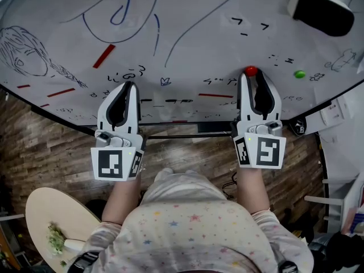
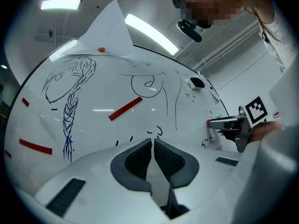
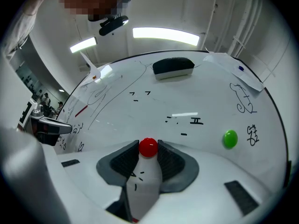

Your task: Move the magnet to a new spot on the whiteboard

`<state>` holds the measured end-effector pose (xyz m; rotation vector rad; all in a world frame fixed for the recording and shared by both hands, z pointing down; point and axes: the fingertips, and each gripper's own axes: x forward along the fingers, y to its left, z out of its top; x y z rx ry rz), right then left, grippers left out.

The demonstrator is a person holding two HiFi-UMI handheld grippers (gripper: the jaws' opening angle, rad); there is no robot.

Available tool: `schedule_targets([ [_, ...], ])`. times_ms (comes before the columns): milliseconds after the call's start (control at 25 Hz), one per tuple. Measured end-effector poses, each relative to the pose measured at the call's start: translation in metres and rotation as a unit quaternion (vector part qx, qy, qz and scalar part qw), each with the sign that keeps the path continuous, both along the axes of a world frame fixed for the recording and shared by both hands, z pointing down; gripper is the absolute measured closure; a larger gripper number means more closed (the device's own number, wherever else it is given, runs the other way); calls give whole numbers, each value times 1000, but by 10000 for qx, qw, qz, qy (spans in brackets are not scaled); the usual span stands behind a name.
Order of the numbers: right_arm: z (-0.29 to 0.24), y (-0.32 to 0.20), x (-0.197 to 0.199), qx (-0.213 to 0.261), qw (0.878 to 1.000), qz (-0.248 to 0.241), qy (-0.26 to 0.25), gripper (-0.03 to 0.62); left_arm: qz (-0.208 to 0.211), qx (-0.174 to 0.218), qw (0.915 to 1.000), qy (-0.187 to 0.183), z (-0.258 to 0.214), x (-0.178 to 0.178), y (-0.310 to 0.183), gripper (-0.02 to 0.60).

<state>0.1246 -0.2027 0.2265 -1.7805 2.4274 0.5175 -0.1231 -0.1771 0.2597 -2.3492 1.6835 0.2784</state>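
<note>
A small round red magnet (image 1: 251,71) sits on the whiteboard (image 1: 199,33), near its lower edge and right of centre. My right gripper (image 1: 251,76) is shut on the red magnet (image 3: 149,147), whose dome shows between the two pads, touching both. My left gripper (image 1: 128,85) points at the board's lower edge further left. In the left gripper view its jaws (image 2: 153,143) are shut, with nothing between them. The board is covered in blue and black marker drawings.
A green magnet (image 1: 299,74) sits right of the red one, and a black eraser (image 1: 320,7) is at the board's upper right. Red strip magnets (image 1: 104,56) lie on the left part. A round wooden table (image 1: 51,215) stands at the lower left.
</note>
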Motion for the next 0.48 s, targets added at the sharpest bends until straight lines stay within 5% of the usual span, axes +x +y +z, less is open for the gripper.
schedule_targets([
  [480,0,0,-1,23,9998,143,117,471,-15,15,10000,7,-1,-3,3,552],
])
